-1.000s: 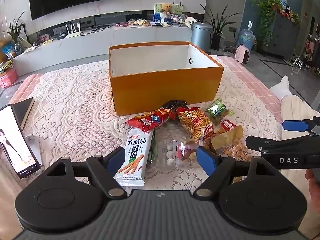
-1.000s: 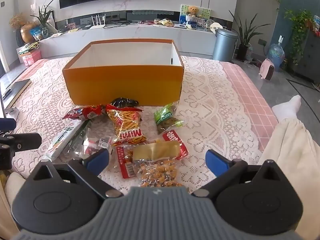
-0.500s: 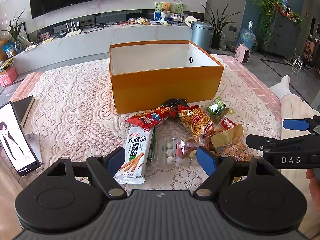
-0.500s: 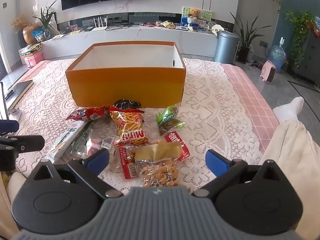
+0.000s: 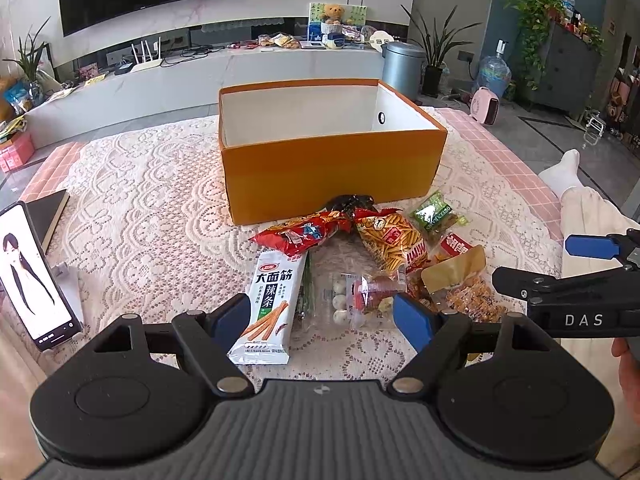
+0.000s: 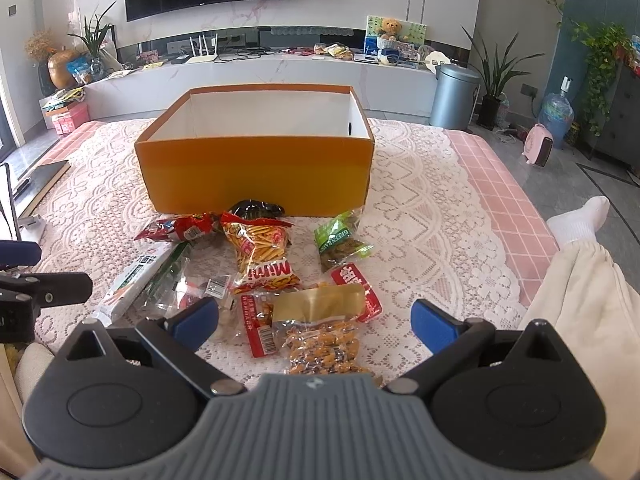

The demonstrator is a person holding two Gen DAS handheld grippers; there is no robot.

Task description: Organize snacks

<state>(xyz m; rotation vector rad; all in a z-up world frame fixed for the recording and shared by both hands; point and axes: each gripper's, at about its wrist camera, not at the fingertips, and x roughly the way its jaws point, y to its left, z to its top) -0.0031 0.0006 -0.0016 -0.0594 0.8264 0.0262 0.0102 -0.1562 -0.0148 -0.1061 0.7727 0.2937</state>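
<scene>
Both the left gripper [image 5: 320, 318] and right gripper [image 6: 314, 322] hover wide open, holding nothing. Crinkly plastic snack packets [image 6: 264, 256] lie scattered between and beyond their fingers, before the open orange cardboard box [image 6: 256, 168].

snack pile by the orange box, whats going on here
A person holds a gripper in each hand over a lace-covered table. The left gripper and right gripper are both open and empty, hovering at the near edge of the snack packets. The orange box behind the pile shows no snacks inside.
</scene>
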